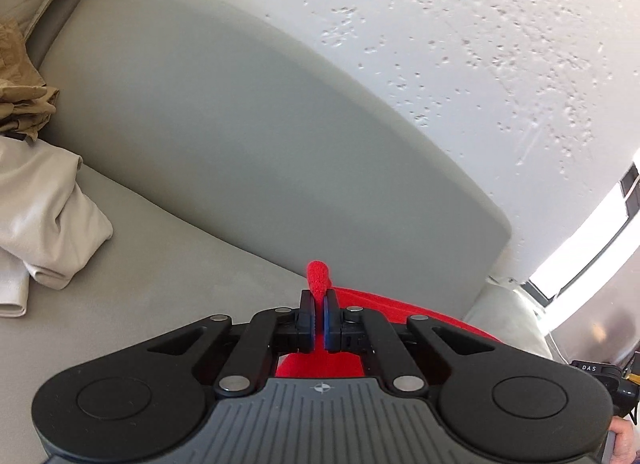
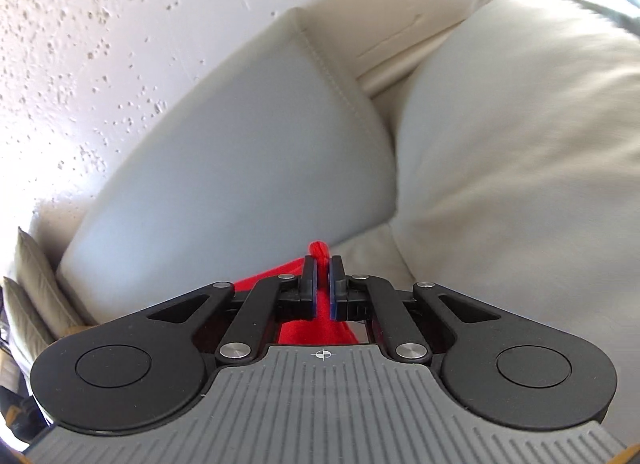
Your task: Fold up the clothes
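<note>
A red knit garment (image 1: 318,280) hangs between your two grippers above the sofa's seat cushion (image 1: 140,276), its bulk dropping out of sight beneath the tools. Your left gripper (image 1: 319,322) has its jaws closed narrow on one bunched edge; your right gripper (image 2: 323,288) pinches another tuft the same way. The cloth looks soft, light and limp, likely to sag and stretch, so hold it at corners or seams. At the seat's left edge lie a pale folded garment (image 1: 48,200) and a tan one (image 1: 20,84), near the grey back cushion (image 1: 240,124).
</note>
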A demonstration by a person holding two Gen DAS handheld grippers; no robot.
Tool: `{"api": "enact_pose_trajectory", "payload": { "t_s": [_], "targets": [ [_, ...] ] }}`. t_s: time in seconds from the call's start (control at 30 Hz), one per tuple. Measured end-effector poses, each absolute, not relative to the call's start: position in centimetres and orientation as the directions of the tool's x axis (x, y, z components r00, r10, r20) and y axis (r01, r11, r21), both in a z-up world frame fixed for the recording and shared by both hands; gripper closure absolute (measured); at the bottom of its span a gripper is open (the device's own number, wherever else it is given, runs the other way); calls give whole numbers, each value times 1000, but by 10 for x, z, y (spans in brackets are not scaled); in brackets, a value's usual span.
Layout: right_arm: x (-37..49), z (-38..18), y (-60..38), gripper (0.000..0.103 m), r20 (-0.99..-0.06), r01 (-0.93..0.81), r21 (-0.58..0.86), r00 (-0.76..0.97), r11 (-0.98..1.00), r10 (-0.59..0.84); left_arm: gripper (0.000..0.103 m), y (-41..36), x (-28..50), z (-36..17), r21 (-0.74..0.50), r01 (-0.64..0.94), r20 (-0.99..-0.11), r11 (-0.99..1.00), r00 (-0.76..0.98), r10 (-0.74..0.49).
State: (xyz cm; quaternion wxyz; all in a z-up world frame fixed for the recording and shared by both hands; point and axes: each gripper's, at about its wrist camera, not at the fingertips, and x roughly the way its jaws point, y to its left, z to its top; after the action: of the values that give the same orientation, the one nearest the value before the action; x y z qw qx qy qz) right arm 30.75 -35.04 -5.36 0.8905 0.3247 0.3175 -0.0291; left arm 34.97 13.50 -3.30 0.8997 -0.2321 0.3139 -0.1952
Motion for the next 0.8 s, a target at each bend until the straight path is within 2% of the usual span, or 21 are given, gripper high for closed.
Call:
{"api": "enact_pose_trajectory", "payload": {
  "t_s": [0.1, 0.3, 0.43, 0.53, 0.7, 0.8],
  "targets": [
    [256, -36, -345, 98, -582, 268, 587, 795, 764, 168, 102, 136, 305, -17, -541, 209, -474, 815, 724, -500],
    [166, -28, -348, 98, -532, 257, 698, 811, 669, 244, 102, 150, 236, -6, -635, 109, -417, 765, 786, -457],
    [124, -38, -377, 98, -518, 241, 723, 810, 648, 276, 102, 161, 172, -30, -676, -28, -460, 736, 796, -393],
    [93, -53, -381, 98, -519, 250, 750, 797, 612, 310, 102, 152, 130, -44, -661, -107, -504, 743, 797, -334],
    [61, -91, -396, 98, -553, 280, 756, 756, 592, 350, 102, 136, 104, -54, -574, -186, -585, 797, 774, -241],
    [53, -103, -404, 98, -567, 289, 758, 735, 585, 371, 102, 136, 95, -52, -567, -210, -586, 796, 782, -211]
  ]
}}
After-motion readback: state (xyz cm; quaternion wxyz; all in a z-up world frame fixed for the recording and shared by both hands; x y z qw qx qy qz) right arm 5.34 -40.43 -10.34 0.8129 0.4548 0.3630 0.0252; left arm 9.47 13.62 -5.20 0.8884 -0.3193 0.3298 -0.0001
